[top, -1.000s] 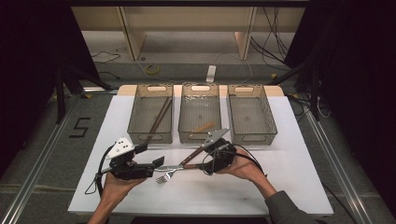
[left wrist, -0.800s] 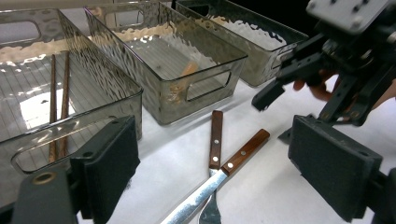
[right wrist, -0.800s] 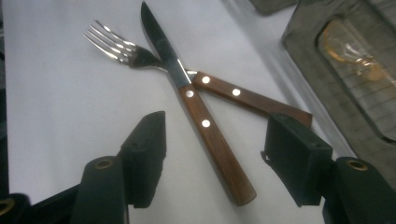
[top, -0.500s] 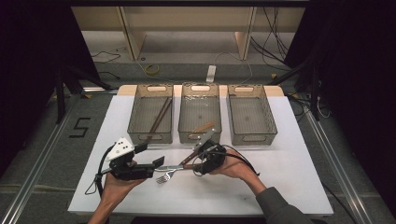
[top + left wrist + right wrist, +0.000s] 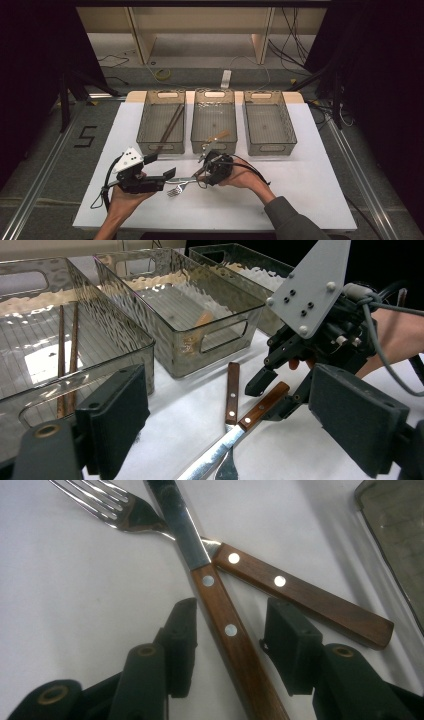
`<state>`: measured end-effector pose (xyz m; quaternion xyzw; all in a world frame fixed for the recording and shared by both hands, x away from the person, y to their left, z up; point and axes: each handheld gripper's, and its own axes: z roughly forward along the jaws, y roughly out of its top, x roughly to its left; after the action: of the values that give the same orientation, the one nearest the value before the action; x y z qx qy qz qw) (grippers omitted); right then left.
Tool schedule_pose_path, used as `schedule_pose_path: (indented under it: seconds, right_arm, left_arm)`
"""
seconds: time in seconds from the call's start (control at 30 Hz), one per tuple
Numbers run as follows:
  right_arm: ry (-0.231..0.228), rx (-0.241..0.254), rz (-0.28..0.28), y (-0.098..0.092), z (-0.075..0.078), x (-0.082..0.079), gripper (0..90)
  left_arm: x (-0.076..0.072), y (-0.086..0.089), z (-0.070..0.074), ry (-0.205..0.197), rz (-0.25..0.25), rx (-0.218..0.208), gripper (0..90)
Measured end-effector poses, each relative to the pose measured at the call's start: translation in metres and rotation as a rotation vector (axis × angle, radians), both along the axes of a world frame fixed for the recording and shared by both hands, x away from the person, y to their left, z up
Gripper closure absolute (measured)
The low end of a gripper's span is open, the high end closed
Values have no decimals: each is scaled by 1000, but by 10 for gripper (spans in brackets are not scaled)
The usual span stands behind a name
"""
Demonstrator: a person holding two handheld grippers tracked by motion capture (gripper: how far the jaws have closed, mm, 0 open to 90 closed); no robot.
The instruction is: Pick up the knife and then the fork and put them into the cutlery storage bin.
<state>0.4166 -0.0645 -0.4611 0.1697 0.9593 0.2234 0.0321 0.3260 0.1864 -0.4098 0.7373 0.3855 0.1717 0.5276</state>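
I am going for the knife (image 5: 202, 575), which is lying in the middle of the right gripper view, its steel blade running to the top of the frame and crossing over the neck of the fork (image 5: 135, 512). From above, both are sitting on the white table (image 5: 310, 200) just below the middle bin (image 5: 215, 122), at lower centre. I am judging it stiff and fairly light, the polished blade slippery and edged, so the riveted wooden handle is the place to take it: broad, flat and grippy.

My right gripper (image 5: 232, 650) is straddling that handle with its jaws about half open; they have just been closing, and the pads (image 5: 182, 630) are not yet pressing on the wood, with a gap showing on either side.

My left gripper (image 5: 235, 425) is hovering at the lower left of the high view, jaws spread wide and holding nothing.
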Motion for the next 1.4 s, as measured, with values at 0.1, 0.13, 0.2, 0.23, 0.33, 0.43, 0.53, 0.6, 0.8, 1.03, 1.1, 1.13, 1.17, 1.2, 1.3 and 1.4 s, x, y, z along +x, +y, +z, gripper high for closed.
schedule_pose_path:
  seconds: [0.1,0.13,0.2,0.23,0.33,0.43,0.53,0.6,0.8,1.03,1.1,1.13,1.17,1.2,1.3,1.4]
  right_arm:
    - [5,-17,8,2,-2,1,596]
    - [6,-24,10,3,-2,1,598]
    - [6,-35,28,3,-4,1,607]
    - [11,-43,13,4,-4,1,612]
    - [9,-42,18,3,-5,2,632]
    - [10,-43,25,3,-5,2,642]
    - [5,-56,13,4,-4,0,653]
    - [-5,-67,26,5,-4,-2,669]
    - [-17,-85,44,6,-4,-5,700]
    - [-15,-115,63,12,-2,-7,759]
    - [-17,-123,61,12,-2,-8,762]
    - [-20,-124,62,12,-2,-8,764]
    - [-28,-124,70,12,-2,-8,765]
    - [-30,-127,69,13,-2,-9,766]
    - [-36,-120,65,13,-2,-10,767]
    - [-33,-116,79,11,0,-11,768]
  left_arm:
    - [0,0,0,-3,-1,2,153]
    - [0,0,0,-4,-1,2,153]
    - [0,0,0,-4,0,2,153]
    - [0,0,0,-5,1,3,153]
    - [0,0,0,-4,2,4,153]
    - [0,0,0,-5,2,3,153]
    - [0,0,0,-6,4,4,153]
    - [0,0,0,-6,5,4,153]
    - [0,0,0,-4,8,7,154]
    - [0,1,0,-4,15,0,154]
    - [0,1,0,-4,16,1,154]
    - [0,1,0,-4,15,2,154]
    - [0,1,0,-4,15,3,155]
    - [0,1,0,-5,16,3,155]
    - [0,1,0,-5,17,2,155]
    - [0,2,1,-7,18,4,156]
